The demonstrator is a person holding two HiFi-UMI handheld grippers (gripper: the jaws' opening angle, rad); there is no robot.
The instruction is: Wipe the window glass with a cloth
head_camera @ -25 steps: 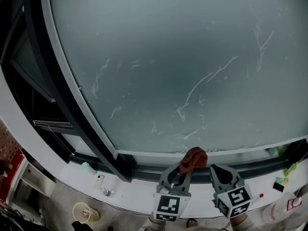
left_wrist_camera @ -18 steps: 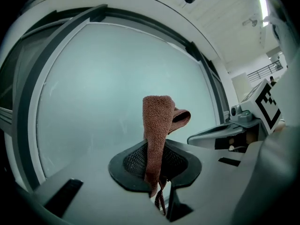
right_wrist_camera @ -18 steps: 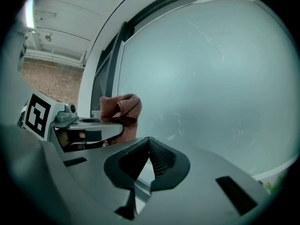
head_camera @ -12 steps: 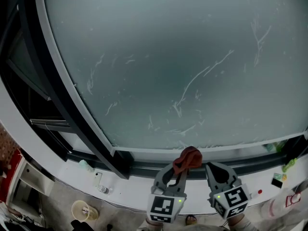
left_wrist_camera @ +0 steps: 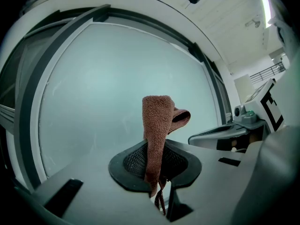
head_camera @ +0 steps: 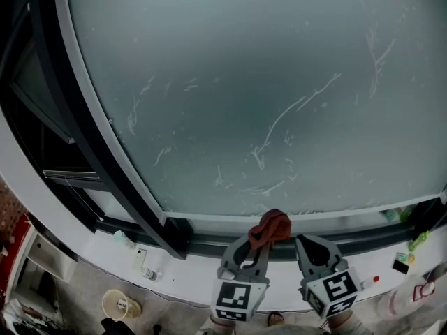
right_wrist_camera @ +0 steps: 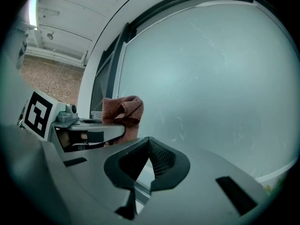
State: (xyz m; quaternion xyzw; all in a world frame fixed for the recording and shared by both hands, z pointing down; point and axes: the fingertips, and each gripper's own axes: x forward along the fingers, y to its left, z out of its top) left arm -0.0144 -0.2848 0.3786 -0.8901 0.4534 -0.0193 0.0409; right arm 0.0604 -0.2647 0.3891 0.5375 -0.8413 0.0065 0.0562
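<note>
The window glass fills most of the head view, frosted grey with thin white streaks. A reddish-brown cloth stands folded just in front of the glass's lower edge. My left gripper is shut on it. In the left gripper view the cloth rises from between the jaws and curls over at the top. My right gripper is close beside the left one, shut with nothing in it. In the right gripper view its pads meet, and the cloth shows at the left.
A dark window frame and a white sill run below the glass. Small items lie on the sill: a small bottle at the left, green bits at the right. A yellow bucket stands on the floor below.
Both grippers and the cloth have shifted slightly left in the head view. The left gripper keeps its hold on the cloth.
</note>
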